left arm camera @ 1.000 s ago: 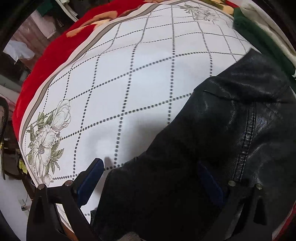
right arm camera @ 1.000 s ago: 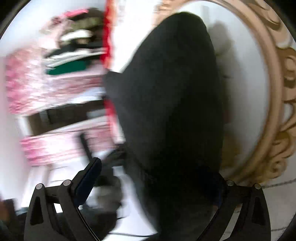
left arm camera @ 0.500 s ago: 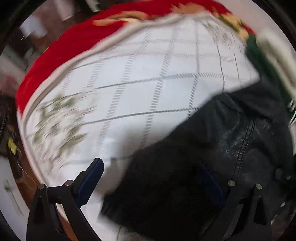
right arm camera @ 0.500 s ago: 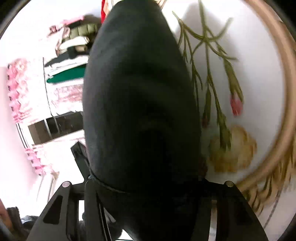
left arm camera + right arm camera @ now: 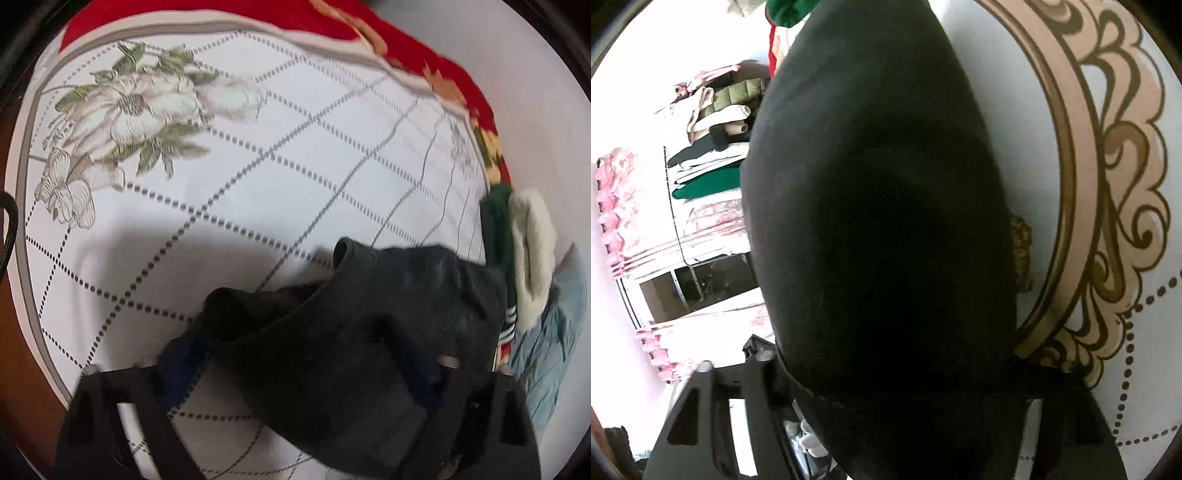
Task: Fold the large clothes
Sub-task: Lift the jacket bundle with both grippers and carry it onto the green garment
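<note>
The black leather jacket [image 5: 369,332] is bunched in a heap at the near edge of the white tablecloth [image 5: 258,184], which has a dotted diamond grid and printed flowers, so the fold looks barely begun: no flat panel, no squared edge and no sleeve laid across shows in either view. The left gripper [image 5: 295,373] has just been narrowing its jaws with a thick fold of the jacket between them, and the leather fills the gap from one finger to the other; it seems to be clamped, though blur hides the pads. The right gripper [image 5: 905,387] has just been easing its jaws a little wider, and a dark bulk of the same jacket [image 5: 879,221] bulges from between its fingers and blocks most of that view, held there as far as can be told. Smoothing, laying flat and every fold proper are left. Beyond the jacket lie a green garment [image 5: 496,221], a cream fleece piece [image 5: 532,251] and a red cloth [image 5: 369,22] under the white one
</note>
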Tool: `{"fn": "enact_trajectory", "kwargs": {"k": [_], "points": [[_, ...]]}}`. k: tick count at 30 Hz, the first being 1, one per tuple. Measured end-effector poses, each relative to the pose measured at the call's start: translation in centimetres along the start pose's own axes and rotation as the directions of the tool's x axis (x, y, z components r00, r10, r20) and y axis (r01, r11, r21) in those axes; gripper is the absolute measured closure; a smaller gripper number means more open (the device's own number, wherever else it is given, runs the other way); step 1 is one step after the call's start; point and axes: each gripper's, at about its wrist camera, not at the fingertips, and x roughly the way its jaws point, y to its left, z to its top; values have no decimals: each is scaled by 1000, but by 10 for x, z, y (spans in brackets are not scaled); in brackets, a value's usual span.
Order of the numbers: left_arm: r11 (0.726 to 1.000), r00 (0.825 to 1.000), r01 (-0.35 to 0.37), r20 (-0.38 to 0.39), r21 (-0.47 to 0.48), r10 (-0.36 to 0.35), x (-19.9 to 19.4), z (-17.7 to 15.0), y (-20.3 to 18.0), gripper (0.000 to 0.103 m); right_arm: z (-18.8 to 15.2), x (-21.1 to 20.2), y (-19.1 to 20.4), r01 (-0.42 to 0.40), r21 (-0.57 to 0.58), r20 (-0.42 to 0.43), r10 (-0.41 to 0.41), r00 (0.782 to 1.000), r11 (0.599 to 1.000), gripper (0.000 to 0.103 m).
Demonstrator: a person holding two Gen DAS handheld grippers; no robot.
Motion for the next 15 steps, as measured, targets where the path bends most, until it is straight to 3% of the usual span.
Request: {"fn": "enact_trajectory", "kwargs": {"k": [1,2,10,15], "points": [[1000,1000,-7,13,1,7,-3,2,-1,41,-2,-4,1,-22,9,10,22,1000,1000,47],[1000,1000,-4,21,7,3,-7,3,-1,46,-4,1,6,-30,5,16,30,999,1000,51],[997,998,36,43,64,-39,-43,21,-14,46,-15,-25,69,-140,-88,21,142,990,986,57],[989,992,80,83,121,-90,-78,36,-50,47,2,-47,110,-194,-113,40,200,979,974,57]]}}
